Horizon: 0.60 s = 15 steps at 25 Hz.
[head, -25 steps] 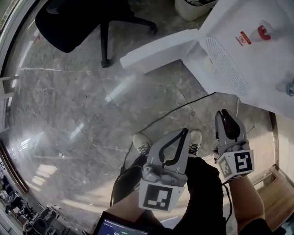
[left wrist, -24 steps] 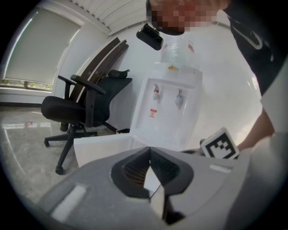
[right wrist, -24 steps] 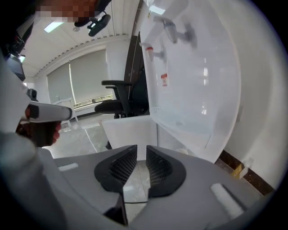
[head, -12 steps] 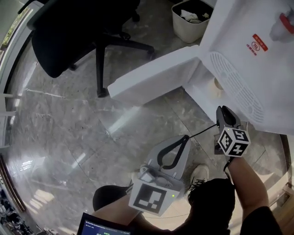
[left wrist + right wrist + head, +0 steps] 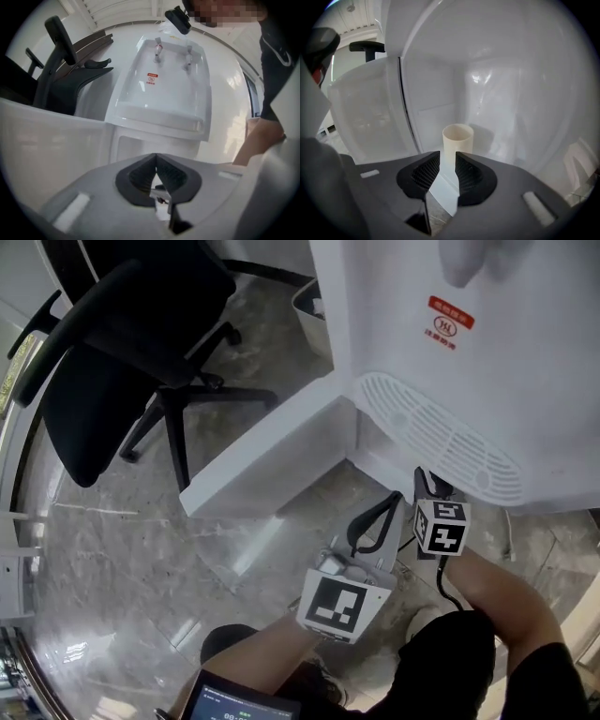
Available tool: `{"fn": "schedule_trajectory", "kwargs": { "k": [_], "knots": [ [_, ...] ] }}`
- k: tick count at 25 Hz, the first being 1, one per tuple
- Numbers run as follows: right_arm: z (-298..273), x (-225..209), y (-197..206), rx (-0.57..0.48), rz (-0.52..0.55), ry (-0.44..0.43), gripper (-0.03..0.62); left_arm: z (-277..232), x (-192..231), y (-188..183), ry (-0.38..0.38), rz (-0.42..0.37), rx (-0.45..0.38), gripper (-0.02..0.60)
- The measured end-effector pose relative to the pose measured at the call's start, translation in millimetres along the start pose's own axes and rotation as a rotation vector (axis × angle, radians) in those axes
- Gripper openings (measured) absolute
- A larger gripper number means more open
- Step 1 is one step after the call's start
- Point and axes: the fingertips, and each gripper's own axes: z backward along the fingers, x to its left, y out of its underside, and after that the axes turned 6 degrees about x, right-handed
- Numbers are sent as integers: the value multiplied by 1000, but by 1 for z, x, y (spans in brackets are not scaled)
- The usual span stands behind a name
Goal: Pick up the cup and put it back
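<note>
Cream cup (image 5: 458, 140) is standing upright at centre of right gripper view, inside the white dispenser's (image 5: 469, 381) lower compartment, with the door (image 5: 272, 465) hanging open. Right gripper (image 5: 447, 161) is pointing at it, jaws spread & just been opening, pinching nothing; the cup is sitting just beyond the tips. Left gripper (image 5: 156, 159), lower centre of its view, is pressed together, empty. Cup is looking like paper or thin plastic: prob. light & crushable, calling for a gentle mid-wall squeeze. Red label (image 5: 451, 322), upper right of head view, is too small to read.
</note>
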Motion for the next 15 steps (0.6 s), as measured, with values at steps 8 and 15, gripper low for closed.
{"fn": "schedule_trajectory", "kwargs": {
  "k": [8,15],
  "knots": [
    [-24,-21,-6,14,-174,129,158,0,4,-9,39,-109,-41,5],
    [-41,-24,4,48,-199,142,144,15,0,-25,53,-116,-55,5]
  ]
}}
